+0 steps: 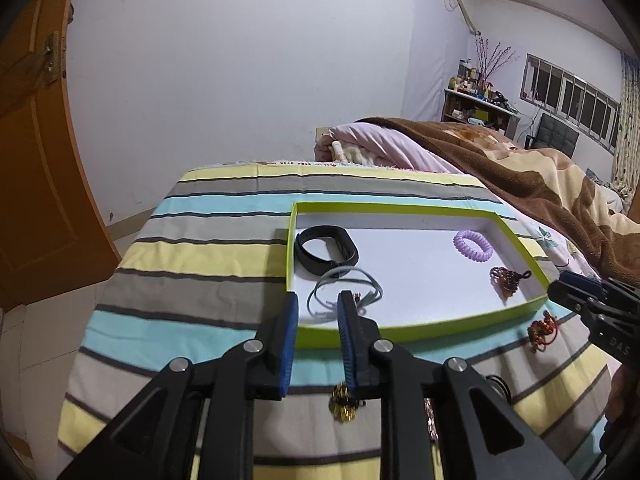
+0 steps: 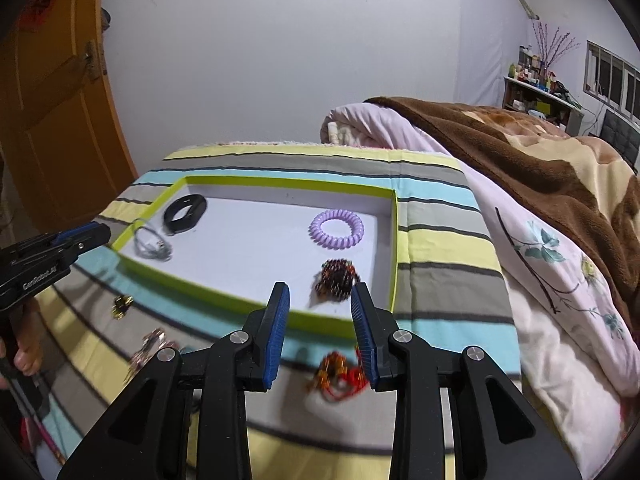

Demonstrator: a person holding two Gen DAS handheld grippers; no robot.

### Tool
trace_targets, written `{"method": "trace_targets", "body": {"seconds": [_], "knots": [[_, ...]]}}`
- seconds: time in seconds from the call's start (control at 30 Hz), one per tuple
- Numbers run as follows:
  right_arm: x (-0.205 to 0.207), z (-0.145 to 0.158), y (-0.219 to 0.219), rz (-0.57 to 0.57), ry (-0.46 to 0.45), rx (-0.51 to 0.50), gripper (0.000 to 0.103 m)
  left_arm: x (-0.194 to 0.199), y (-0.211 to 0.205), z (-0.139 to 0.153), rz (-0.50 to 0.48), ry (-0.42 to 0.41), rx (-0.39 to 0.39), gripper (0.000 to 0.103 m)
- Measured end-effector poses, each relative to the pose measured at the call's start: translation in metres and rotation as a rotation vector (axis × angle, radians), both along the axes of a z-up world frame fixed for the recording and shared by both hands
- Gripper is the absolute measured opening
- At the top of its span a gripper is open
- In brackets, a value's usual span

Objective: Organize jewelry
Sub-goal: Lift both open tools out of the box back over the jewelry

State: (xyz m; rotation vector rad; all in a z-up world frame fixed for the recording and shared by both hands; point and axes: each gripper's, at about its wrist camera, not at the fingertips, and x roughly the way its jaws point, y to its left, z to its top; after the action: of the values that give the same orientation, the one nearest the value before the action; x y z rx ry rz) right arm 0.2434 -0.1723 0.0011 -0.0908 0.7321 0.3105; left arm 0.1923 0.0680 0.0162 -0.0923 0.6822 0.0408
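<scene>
A shallow white tray with a lime-green rim (image 1: pixel 420 332) (image 2: pixel 224 300) lies on the striped cloth. Inside it lie a black wristband (image 1: pixel 326 250) (image 2: pixel 185 214), a grey cord bracelet (image 1: pixel 346 294) (image 2: pixel 152 245), a purple coil hair tie (image 1: pixel 473 245) (image 2: pixel 337 229) and a dark beaded piece (image 1: pixel 506 278) (image 2: pixel 337 279). My left gripper (image 1: pixel 318 300) hangs open over the tray's near left corner, nothing between its pads. My right gripper (image 2: pixel 320 294) stands open above the near rim, just short of the beaded piece. A red and amber beaded piece (image 1: pixel 540 330) (image 2: pixel 338 376) lies outside the tray.
A gold trinket (image 1: pixel 344 400) (image 2: pixel 122 306) and a small metallic piece (image 2: pixel 148 350) lie on the cloth in front of the tray. A pink quilt and brown blanket (image 2: pixel 540 184) are heaped to the right. An orange door (image 1: pixel 36 160) stands at left.
</scene>
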Motion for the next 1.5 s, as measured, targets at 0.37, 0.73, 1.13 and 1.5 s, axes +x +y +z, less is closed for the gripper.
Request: {"method": "trace_targets", "body": {"seconds": [0.37,0.73,1.13,1.5], "knots": [[-0.064,0.022,-0.010,0.017,-0.058,0.021,0.033,-0.062,-0.014,0.019,-0.006,-0.055,0.006,0.021],[-0.123,0.033,-0.017,0.043,-0.087,0.050,0.033,-0.122,-0.041,0.035,-0.046,-0.107,0.013,0.021],[-0.151,0.033,-0.023,0.047,-0.090,0.061,0.033,-0.150,-0.054,0.033,-0.059,-0.104,-0.002,0.021],[-0.152,0.029,-0.021,0.057,-0.082,0.060,0.033,-0.154,-0.059,0.026,-0.074,-0.083,-0.023,0.021]]}}
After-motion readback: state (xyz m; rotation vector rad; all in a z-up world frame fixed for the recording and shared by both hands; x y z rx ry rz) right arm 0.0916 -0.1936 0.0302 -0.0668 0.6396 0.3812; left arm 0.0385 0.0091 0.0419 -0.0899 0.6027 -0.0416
